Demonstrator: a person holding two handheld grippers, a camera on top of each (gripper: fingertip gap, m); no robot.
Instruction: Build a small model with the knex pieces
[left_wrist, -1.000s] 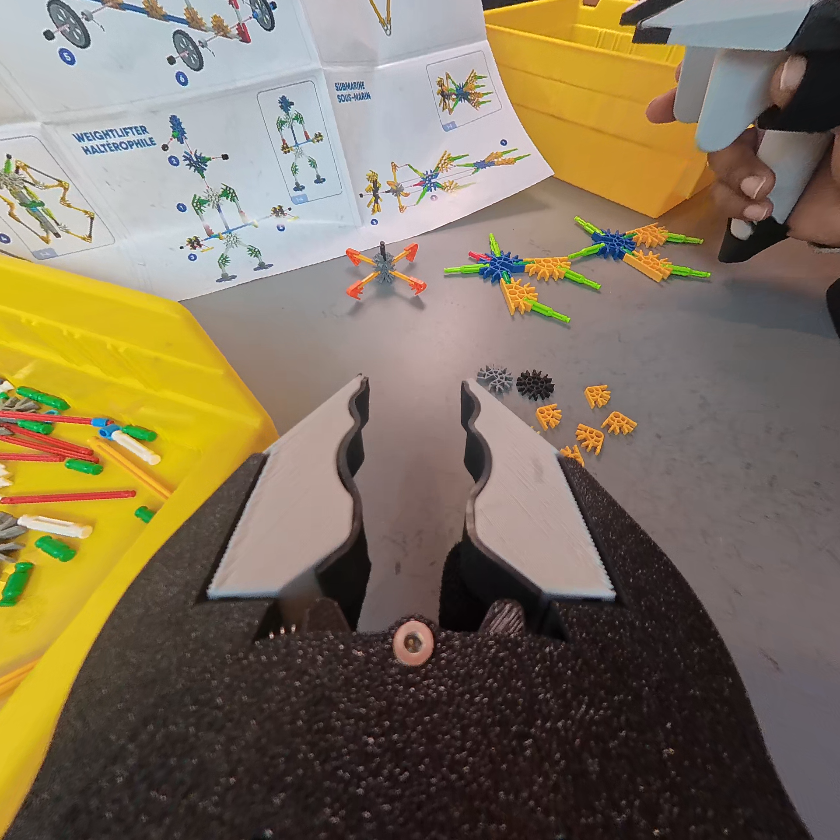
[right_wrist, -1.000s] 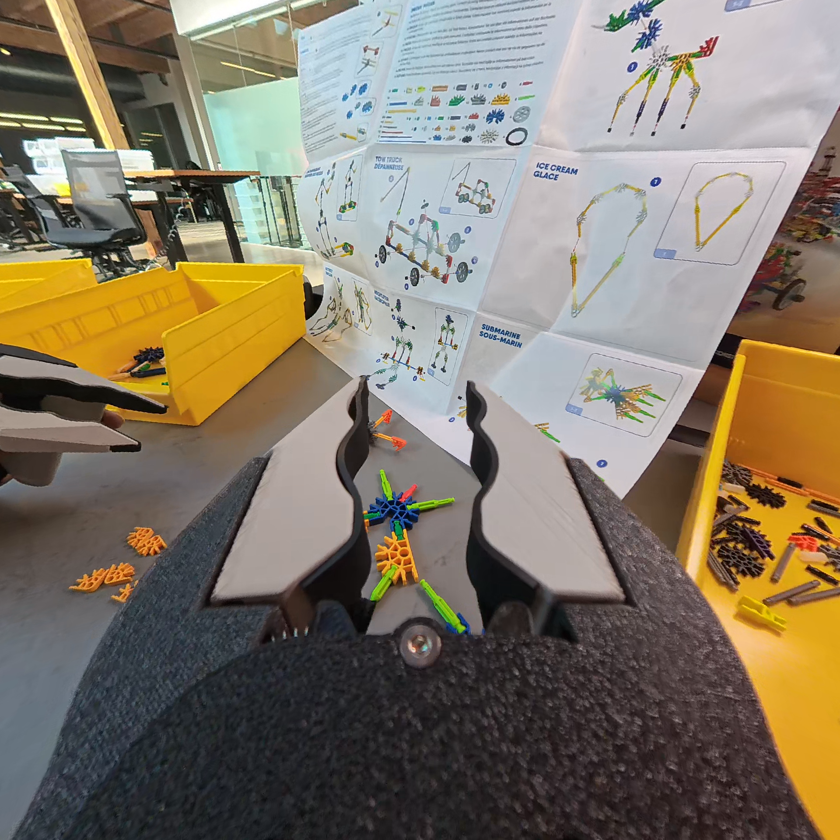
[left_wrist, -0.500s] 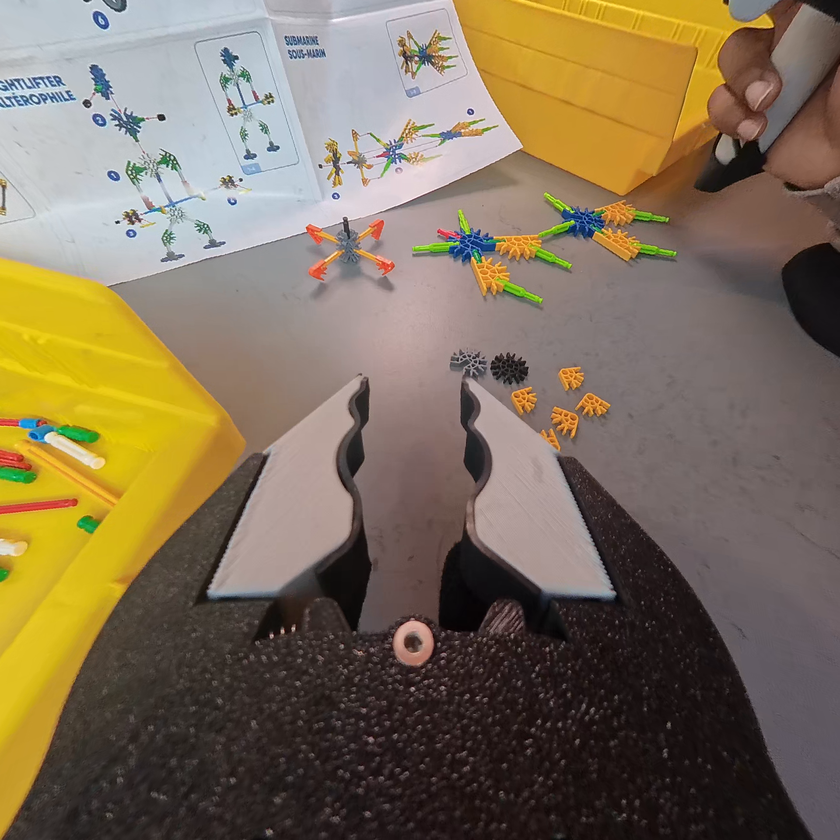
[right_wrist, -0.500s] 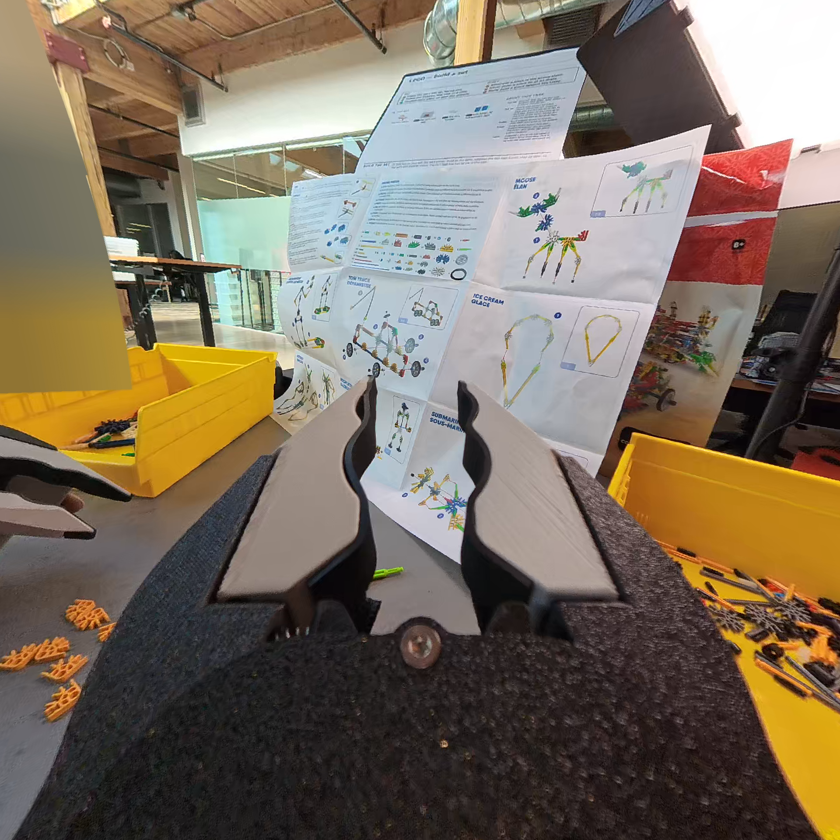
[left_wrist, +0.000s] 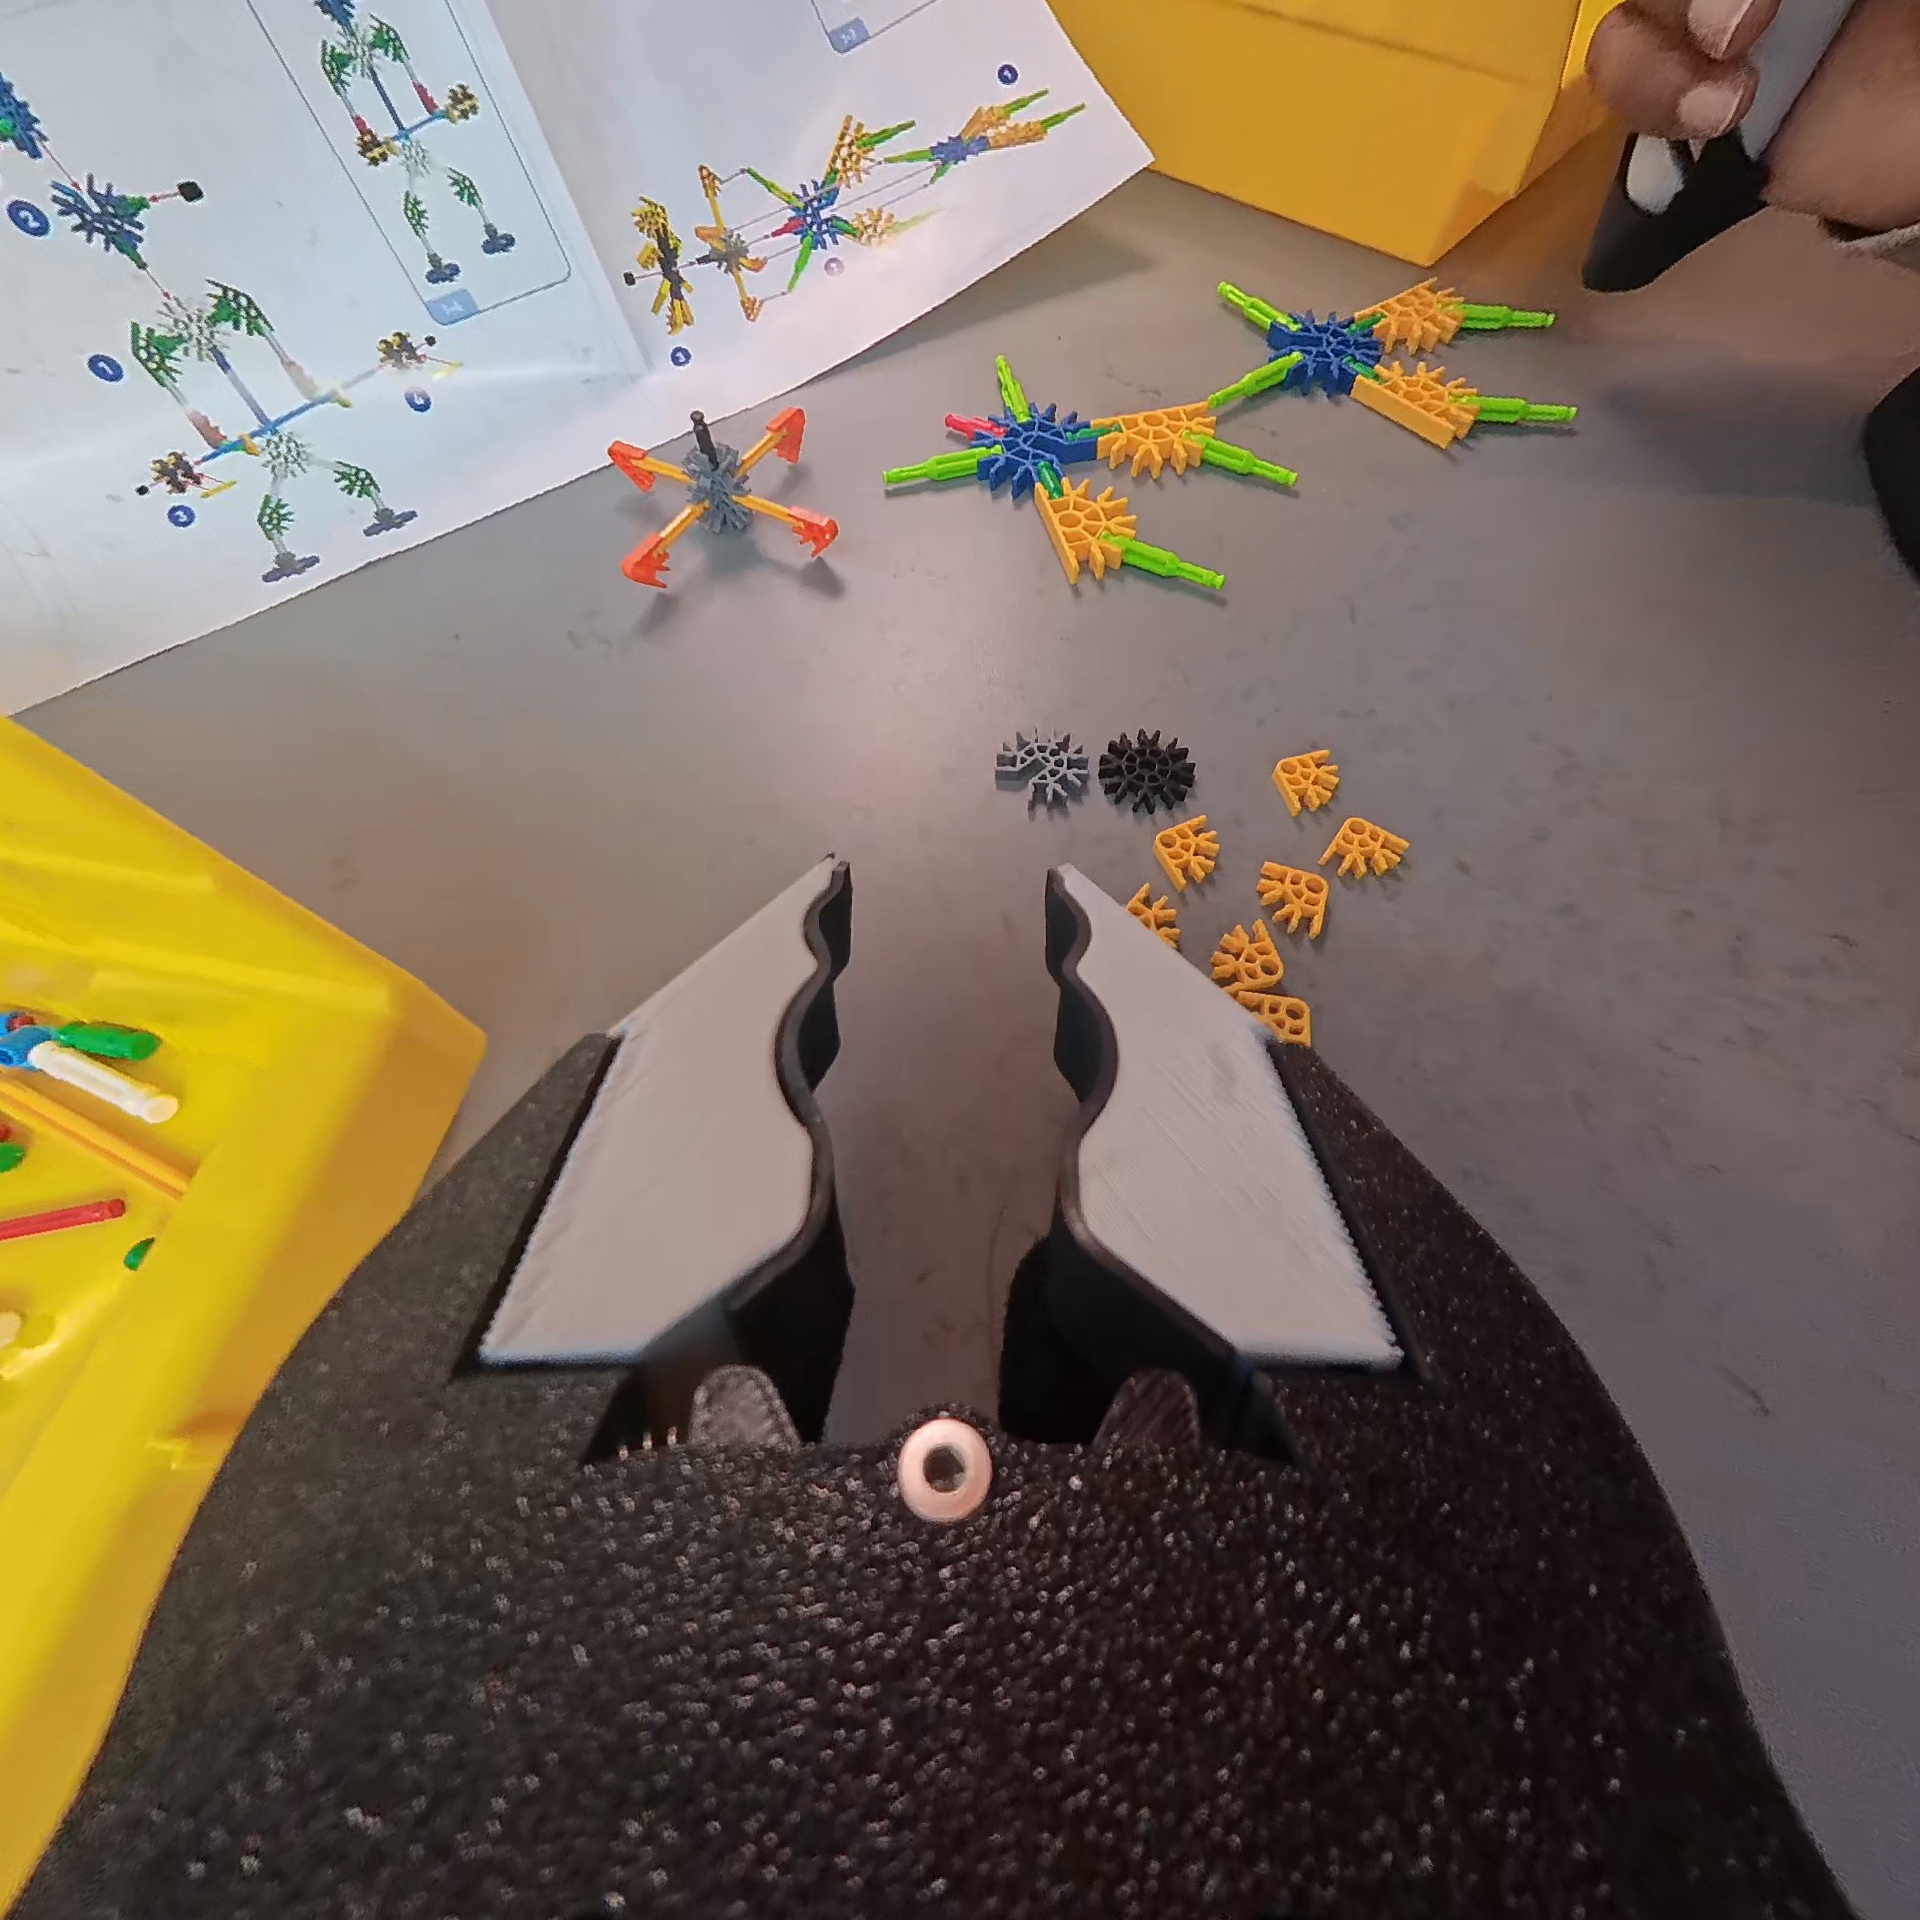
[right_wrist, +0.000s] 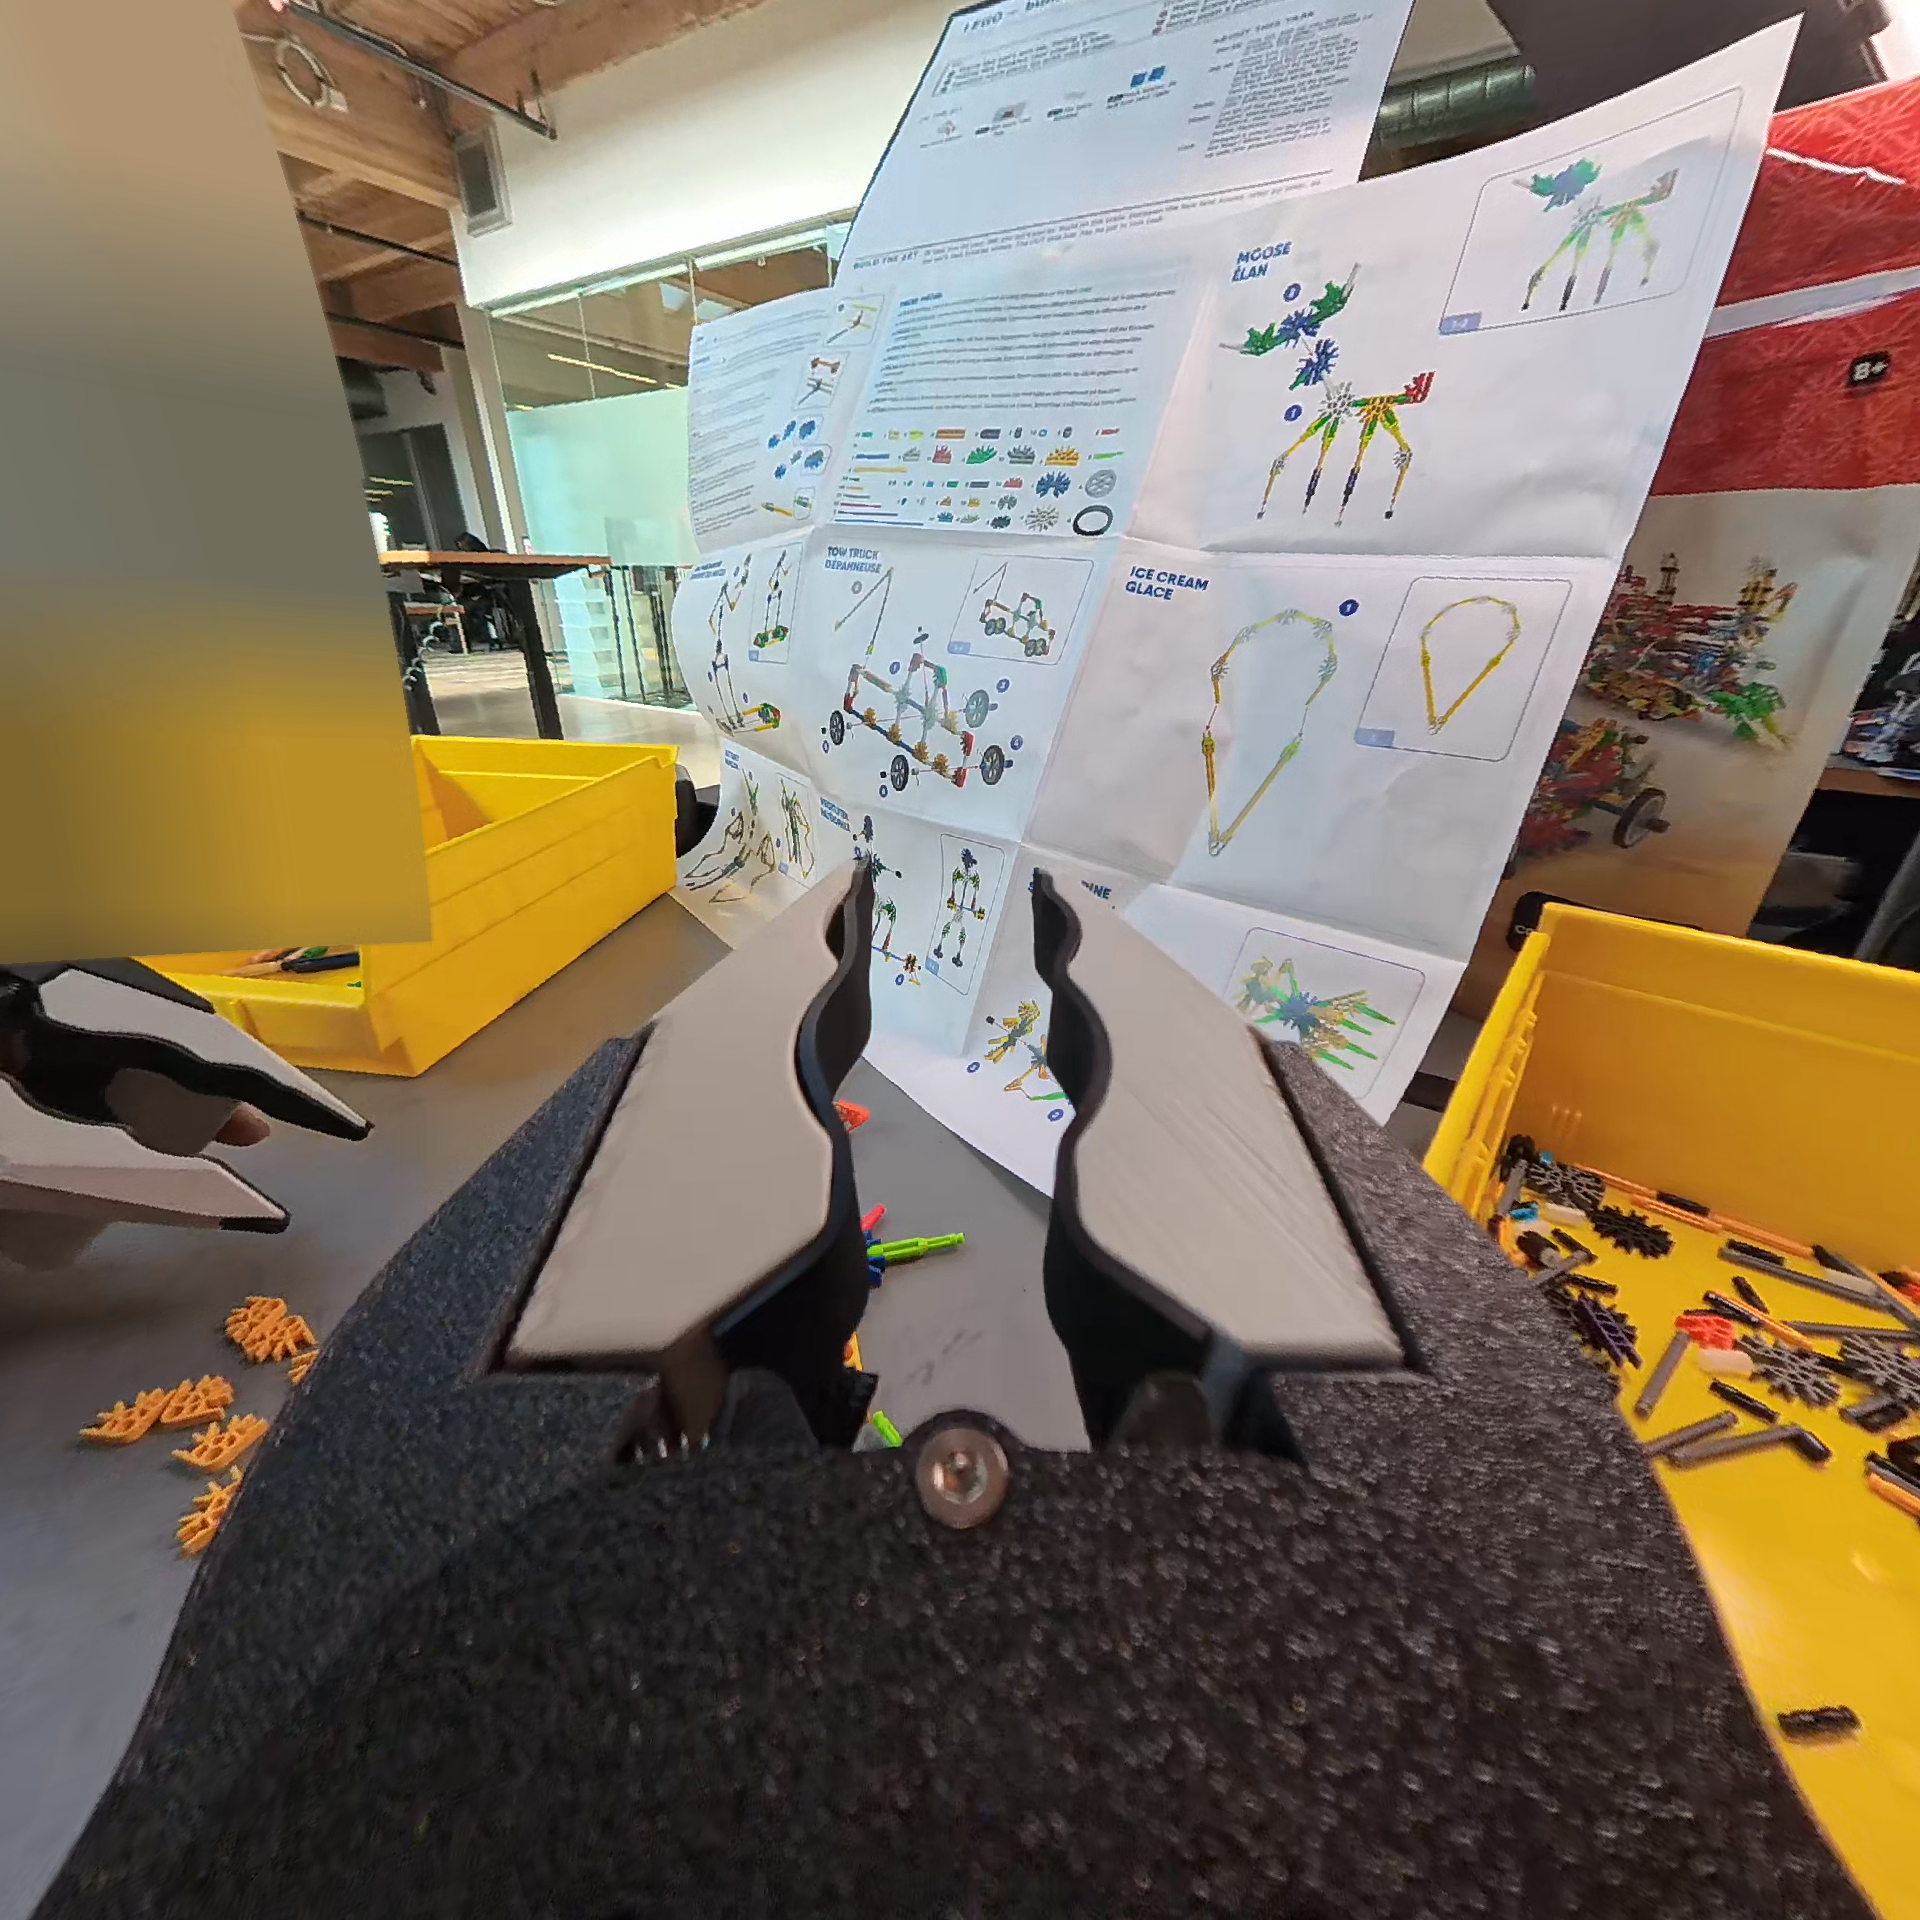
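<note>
Both tongs empty, jaws apart.
We hold the left tongs (left_wrist: 943, 883) just beside the orange connectors (left_wrist: 1291, 896); right tongs (right_wrist: 948, 888) face the instruction sheet (right_wrist: 1195, 644).

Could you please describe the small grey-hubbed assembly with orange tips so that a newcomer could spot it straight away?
Start at the big white instruction sheet lying on the grey table. Just off its near edge sits the grey-hubbed assembly, left of the blue-hubbed assembly. Unlike that one, it has four yellow rods ending in orange tips, and a dark peg standing up from its hub.
</note>
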